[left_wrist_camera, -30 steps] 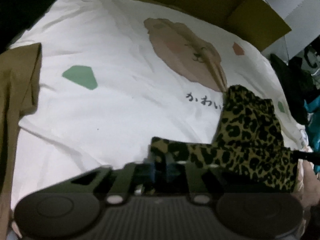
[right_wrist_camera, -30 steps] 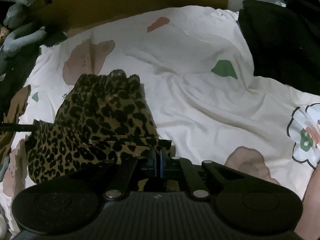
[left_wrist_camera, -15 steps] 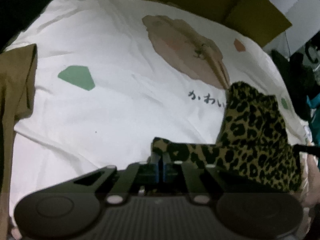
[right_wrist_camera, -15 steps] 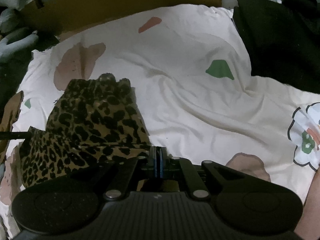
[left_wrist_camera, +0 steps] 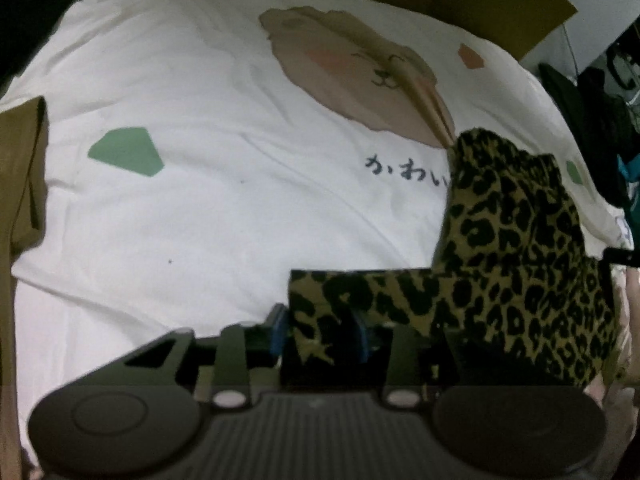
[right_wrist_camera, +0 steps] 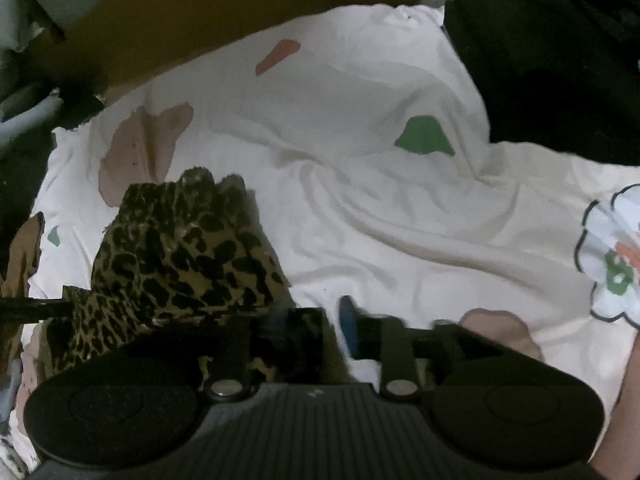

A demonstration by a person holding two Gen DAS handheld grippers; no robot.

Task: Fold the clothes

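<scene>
Though creased, soft leopard-print garment (left_wrist_camera: 520, 248) on smooth white bedsheet (left_wrist_camera: 224, 208).

A bedroom in a lived-in home, seen from just above the bed. A white duvet (left_wrist_camera: 208, 208) printed with a cartoon bear face (left_wrist_camera: 352, 76), green gem shapes (left_wrist_camera: 126, 151), a flower (right_wrist_camera: 614, 256) and a line of Japanese script (left_wrist_camera: 404, 170) covers the mattress, rumpled into soft folds. Laundry lies about it: a leopard-print garment (left_wrist_camera: 516, 248) bunched on the cover, a brown cloth (left_wrist_camera: 20, 184) at one edge, a heap of dark clothing (right_wrist_camera: 552, 76) at another. Flattened cardboard (left_wrist_camera: 508, 4) leans behind the bed, and more clothes (left_wrist_camera: 588, 112) hang in the dim background beside a pale wall.
</scene>
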